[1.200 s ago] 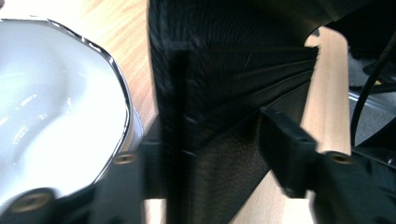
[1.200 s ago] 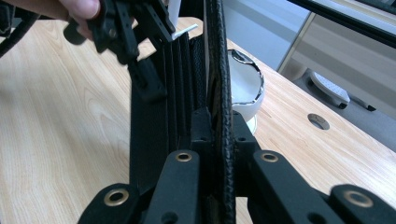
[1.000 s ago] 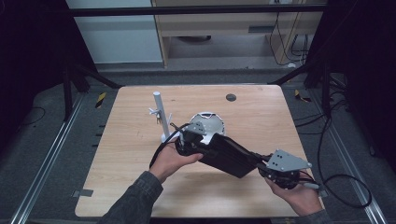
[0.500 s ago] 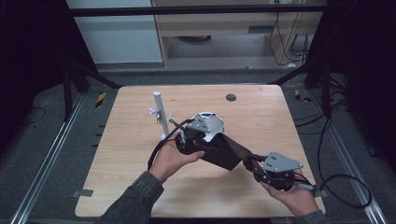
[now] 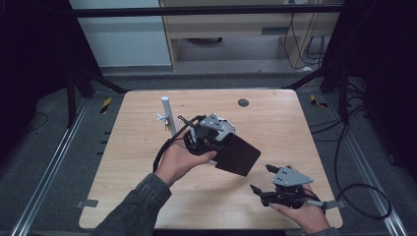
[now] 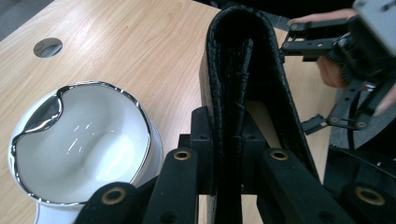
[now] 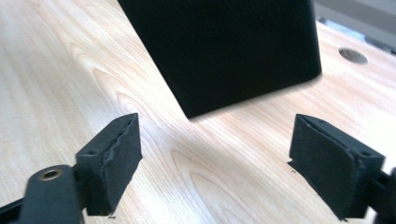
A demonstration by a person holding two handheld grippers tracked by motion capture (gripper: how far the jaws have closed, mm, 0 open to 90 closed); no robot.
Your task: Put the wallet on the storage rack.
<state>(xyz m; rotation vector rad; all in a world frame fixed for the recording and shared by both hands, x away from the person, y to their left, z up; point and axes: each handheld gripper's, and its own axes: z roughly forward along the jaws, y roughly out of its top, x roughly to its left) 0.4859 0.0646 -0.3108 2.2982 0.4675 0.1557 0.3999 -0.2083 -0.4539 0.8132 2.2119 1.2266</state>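
A black folded leather wallet [image 5: 239, 155] hangs tilted above the table's middle. My left gripper [image 5: 222, 145] is shut on its near edge; in the left gripper view both jaws press the wallet [image 6: 243, 70] at the left gripper [image 6: 229, 140]. My right gripper [image 5: 260, 178] sits low near the front right, apart from the wallet. Its jaws have just been opening and stand wide with nothing between them. In the right gripper view the wallet [image 7: 233, 46] floats ahead of the right gripper [image 7: 215, 158], over bare wood. The left gripper view shows the right gripper [image 6: 306, 81] beyond the wallet.
A white bowl with a chrome rim [image 6: 79, 140] rests on the table under my left gripper, partly hidden in the high view as the bowl [image 5: 227, 126]. A white upright post [image 5: 167, 112] stands left of it. A round hole [image 5: 243, 103] lies in the far tabletop [image 5: 137, 162].
The right gripper went from shut on the wallet's lower corner to wide open, and it sank toward the front right. The left gripper lifted the wallet a little.
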